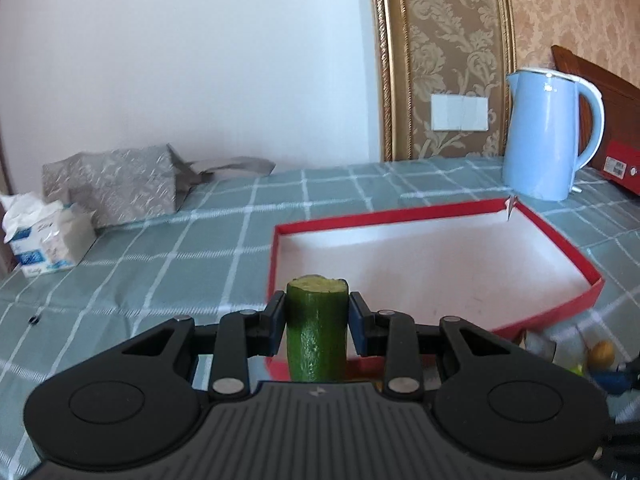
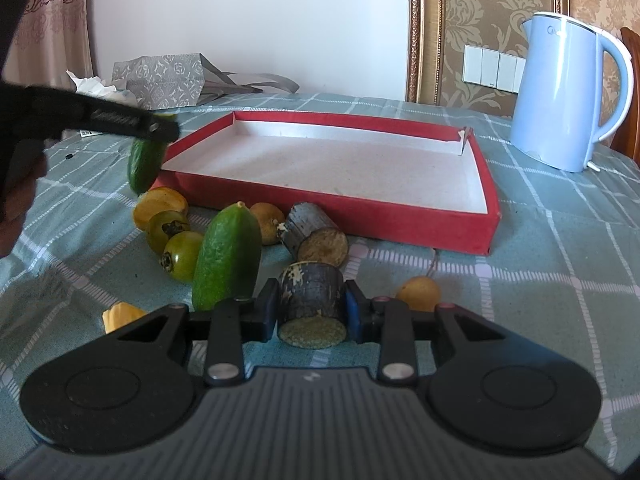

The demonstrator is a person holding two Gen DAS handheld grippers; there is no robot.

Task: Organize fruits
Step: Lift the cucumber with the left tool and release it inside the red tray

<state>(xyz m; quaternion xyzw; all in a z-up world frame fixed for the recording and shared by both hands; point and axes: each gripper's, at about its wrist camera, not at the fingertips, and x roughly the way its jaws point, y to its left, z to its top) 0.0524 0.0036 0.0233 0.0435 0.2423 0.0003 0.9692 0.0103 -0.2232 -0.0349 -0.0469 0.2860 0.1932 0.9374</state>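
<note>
At the far left corner of the table (image 2: 560,280), with its green checked cloth, stand a tissue box (image 1: 48,240) and a grey paper bag (image 2: 160,80), well clear of the work.

Next comes the left gripper (image 1: 316,312). Its jaws are nearly closed and clamp a cucumber piece (image 1: 317,332), cut end up. In the right wrist view that piece hangs in the air just beside the near left corner of the red tray (image 2: 400,216), which is empty. The risk here is the tray wall: if the piece goes across too low, its hanging end could catch the rim and push the light tray along the cloth, or twist in the pads and drop.

Below it, along the tray's near edge, lies the loose pile: an orange fruit (image 2: 160,206), two green tomatoes (image 2: 176,242), a second cucumber (image 2: 226,258), a brownish fruit (image 2: 266,220) and a sugarcane stub (image 2: 316,232) touching the tray wall.

The right gripper (image 2: 312,310) is likewise nearly closed, gripping another sugarcane piece (image 2: 312,302) low over the cloth. Round and hard, it may roll out of the pads, or knock the cucumber just beside it when lifted.

A small yellow fruit (image 2: 418,292) sits to its right; the blue kettle (image 2: 568,96) stands near the tray's far right corner.
</note>
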